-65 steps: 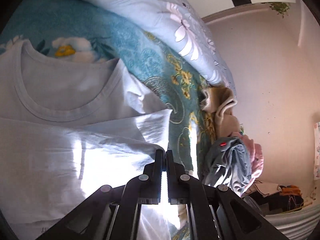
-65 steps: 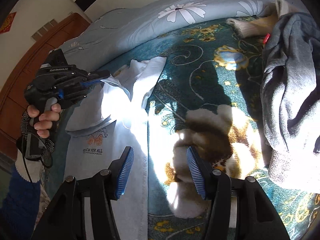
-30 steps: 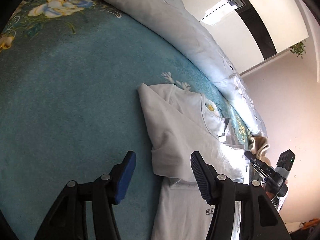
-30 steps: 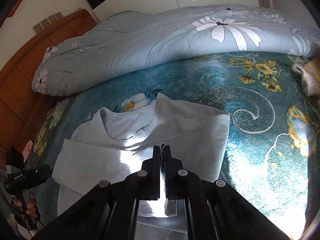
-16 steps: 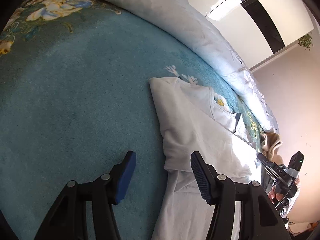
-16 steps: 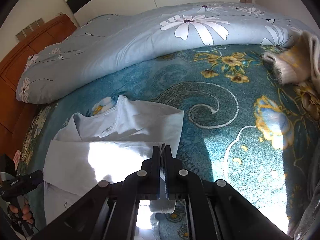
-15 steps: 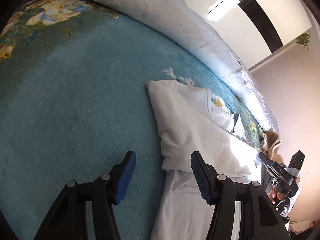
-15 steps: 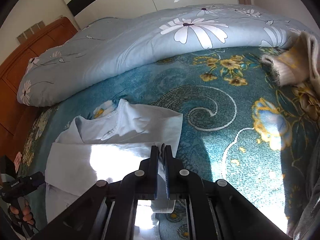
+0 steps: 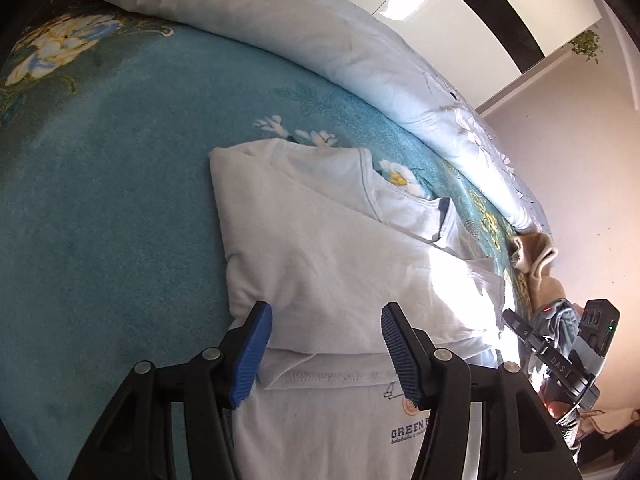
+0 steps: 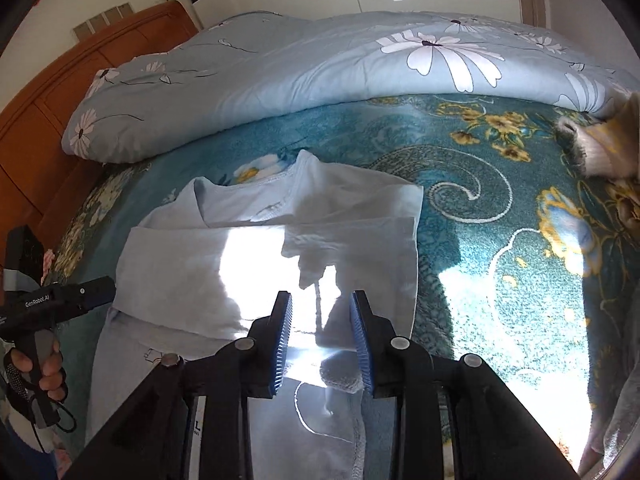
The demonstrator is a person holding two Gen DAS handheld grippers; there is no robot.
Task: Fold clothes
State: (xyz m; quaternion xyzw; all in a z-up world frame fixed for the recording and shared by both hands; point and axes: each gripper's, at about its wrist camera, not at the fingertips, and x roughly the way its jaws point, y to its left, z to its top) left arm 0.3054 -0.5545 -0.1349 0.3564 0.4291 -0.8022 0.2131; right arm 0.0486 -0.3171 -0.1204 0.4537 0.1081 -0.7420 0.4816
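A pale blue T-shirt point(image 9: 320, 248) point(image 10: 192, 268) lies flat on the teal blanket point(image 9: 100, 200) with both sleeves folded in over its chest. My left gripper point(image 9: 326, 344) stands open above the lower edge of the folded left sleeve, with nothing gripped. My right gripper point(image 10: 322, 340) hovers over the right sleeve's edge. Its jaws are opening; a raised crease of sleeve cloth stands between the pads, which do not press on it. Each gripper shows in the other's view: the right gripper point(image 9: 552, 356), and the left gripper point(image 10: 60, 300) held in a hand point(image 10: 40, 372).
A rolled floral duvet point(image 10: 320, 64) point(image 9: 320, 40) lies along the far side of the bed. A beige knitted garment point(image 10: 608, 148) point(image 9: 536, 256) and grey clothing point(image 10: 624, 420) sit to the right. A wooden headboard point(image 10: 80, 72) stands at the left.
My right gripper was shut on the sleeve cloth and its jaws have now parted, letting the sleeve down on the shirt. My left gripper has shifted over the shirt's folded left sleeve.
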